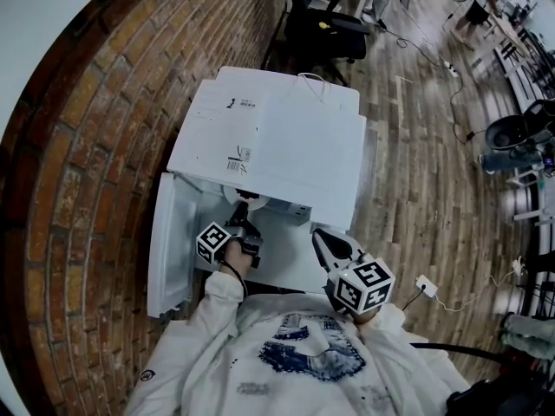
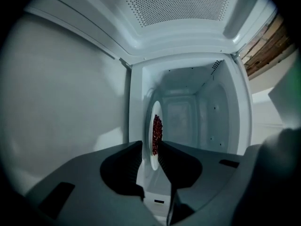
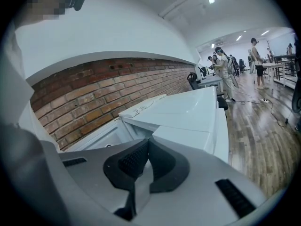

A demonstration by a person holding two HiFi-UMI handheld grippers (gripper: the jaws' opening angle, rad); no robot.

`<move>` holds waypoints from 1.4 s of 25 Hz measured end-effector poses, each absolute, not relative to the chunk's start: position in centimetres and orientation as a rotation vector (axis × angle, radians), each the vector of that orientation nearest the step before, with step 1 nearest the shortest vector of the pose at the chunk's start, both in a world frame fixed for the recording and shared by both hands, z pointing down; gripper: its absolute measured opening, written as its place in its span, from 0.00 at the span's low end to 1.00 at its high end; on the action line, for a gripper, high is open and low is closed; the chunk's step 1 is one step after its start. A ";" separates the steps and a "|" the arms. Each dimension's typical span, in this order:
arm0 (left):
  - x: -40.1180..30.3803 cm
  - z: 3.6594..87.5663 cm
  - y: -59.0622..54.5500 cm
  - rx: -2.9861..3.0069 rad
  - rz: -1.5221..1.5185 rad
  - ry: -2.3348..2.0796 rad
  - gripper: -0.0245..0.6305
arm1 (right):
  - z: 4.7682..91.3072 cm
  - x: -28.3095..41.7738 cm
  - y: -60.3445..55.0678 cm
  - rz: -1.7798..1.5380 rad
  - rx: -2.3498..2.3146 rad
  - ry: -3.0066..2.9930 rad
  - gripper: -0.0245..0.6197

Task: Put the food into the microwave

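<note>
While the left gripper [image 2: 150, 149] reached into the open microwave [image 1: 277, 137], its jaws were clamped on the near rim of the plate [image 2: 151, 121]. The plate was caught edge-on between them, with the red food [image 2: 157, 133] heaped on it. The plate sat at the mouth of the cavity, pointing inward. Whether it touched the cavity floor yet, I couldn't tell. The door [image 1: 173, 241] stood swung wide to the left, right beside the working arm. The right gripper [image 3: 146, 142] hung back near the chest, jaws pinched together on nothing.

Now the worries. All the weight hung from one rim pinch, so the far edge could sag. Any roll of the wrist would likely send those loose red bits sliding off. The opening looked snug around the plate. A drift sideways could knock the rim on the frame and twist it in the jaws. Letting go before the plate lay flat inside might drop it and scatter the food. Pulling back with the jaws only half freed could drag it out again. An elbow nudging that door could swing it onto the arm. With the other gripper idle, nothing backed up the hold.
</note>
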State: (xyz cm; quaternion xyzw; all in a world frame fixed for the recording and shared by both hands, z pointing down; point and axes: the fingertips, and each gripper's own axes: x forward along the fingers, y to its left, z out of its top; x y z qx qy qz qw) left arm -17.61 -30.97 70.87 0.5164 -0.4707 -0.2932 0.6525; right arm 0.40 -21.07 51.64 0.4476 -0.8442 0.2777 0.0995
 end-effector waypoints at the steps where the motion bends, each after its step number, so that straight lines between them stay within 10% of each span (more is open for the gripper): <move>1: -17.4 70.7 -30.7 1.173 -0.667 -1.061 0.18 | 51.6 0.5 -21.1 0.821 1.323 -2.498 0.06; 35: -16.6 70.4 -31.4 1.196 -0.649 -1.047 0.05 | 51.5 2.1 -20.7 0.835 1.373 -2.489 0.06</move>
